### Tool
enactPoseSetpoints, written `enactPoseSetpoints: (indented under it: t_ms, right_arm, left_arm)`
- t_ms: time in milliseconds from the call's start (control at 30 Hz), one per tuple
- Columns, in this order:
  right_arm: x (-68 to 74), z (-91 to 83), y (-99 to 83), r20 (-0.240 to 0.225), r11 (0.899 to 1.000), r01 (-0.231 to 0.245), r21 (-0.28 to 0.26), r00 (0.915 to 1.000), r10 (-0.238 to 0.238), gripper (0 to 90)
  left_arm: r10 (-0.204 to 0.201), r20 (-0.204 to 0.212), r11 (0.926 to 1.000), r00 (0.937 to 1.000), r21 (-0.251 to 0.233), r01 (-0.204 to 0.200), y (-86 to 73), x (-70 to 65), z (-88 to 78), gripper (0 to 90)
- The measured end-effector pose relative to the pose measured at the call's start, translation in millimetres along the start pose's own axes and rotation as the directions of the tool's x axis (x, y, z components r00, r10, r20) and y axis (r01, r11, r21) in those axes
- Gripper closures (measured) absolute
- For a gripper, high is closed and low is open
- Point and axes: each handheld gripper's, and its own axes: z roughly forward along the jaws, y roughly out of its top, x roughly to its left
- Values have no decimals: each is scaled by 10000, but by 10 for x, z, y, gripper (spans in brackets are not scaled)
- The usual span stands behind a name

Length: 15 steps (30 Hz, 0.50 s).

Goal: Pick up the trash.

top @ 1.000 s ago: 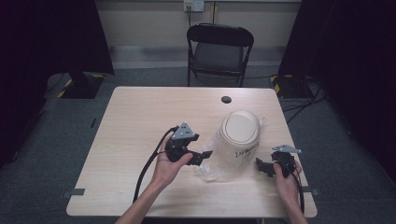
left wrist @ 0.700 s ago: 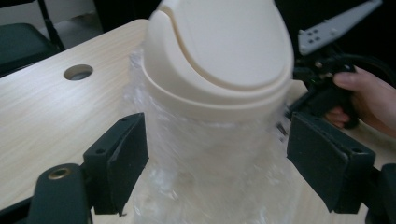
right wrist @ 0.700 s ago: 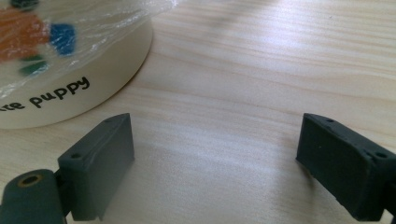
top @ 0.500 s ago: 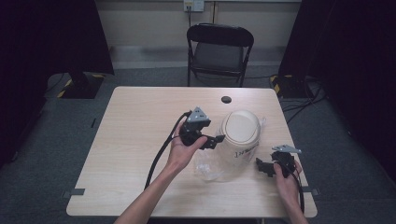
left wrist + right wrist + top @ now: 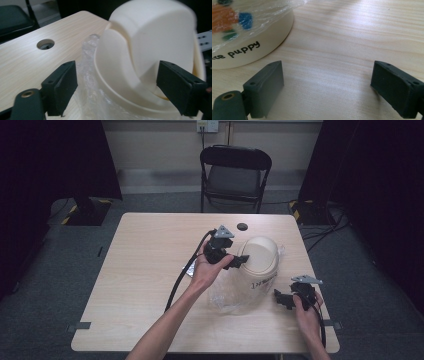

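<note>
- At centre right of the high view, a cream bin [image 5: 260, 267] with a domed swing lid stands on the table [image 5: 145, 265], clear plastic wrap [image 5: 227, 297] bunched round its lower left side.
- Left hand-held gripper [image 5: 239, 262] at the bin's upper left rim, held by the left hand [image 5: 207, 270]; black cable [image 5: 182, 275] trails down-left over the table.
- Left gripper view: jaws apart, they have just been opening; the bin's rim [image 5: 110, 82] and lid [image 5: 155, 37] sit between them, wrap [image 5: 87, 75] just beside the left-hand jaw. Pads not pressing on anything that I can see, so open.
- Lid looks blurred at the top right of that view.
- Right hand-held gripper [image 5: 281, 300] at lower right of the high view, just right of the bin's base, apart from it, in the right hand [image 5: 306, 312].
- Right gripper view: jaws wide apart over bare table [image 5: 352, 45], nothing between them; open.
- Bin's base [image 5: 254, 42] in the upper left of that view, black print reading "puppy", coloured picture under wrap [image 5: 257, 15] above it.
- Small round hole [image 5: 242, 226] in the table just above the bin; seen at left in the left gripper view [image 5: 45, 44].
- Black folding chair [image 5: 235, 177] behind the table at top centre.
- Grey floor [image 5: 60, 285] all round.
</note>
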Motion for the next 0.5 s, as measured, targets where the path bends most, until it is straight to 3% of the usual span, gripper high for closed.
enactPoseSetpoints:
  t_ms: [267,400,500]
  right_arm:
    - [0,0,0,-1,10000,-9,0,10000,9,102]
    - [0,0,0,-1,10000,2,-2,10000,-2,102]
    - [0,0,0,-2,10000,-4,-3,10000,4,102]
  left_arm:
    - [-165,37,9986,9999,504,163,20,12,124,152]
    - [56,-129,9976,9999,696,-46,35,-25,151,154]
    - [-185,-96,9954,9998,933,193,34,27,211,149]
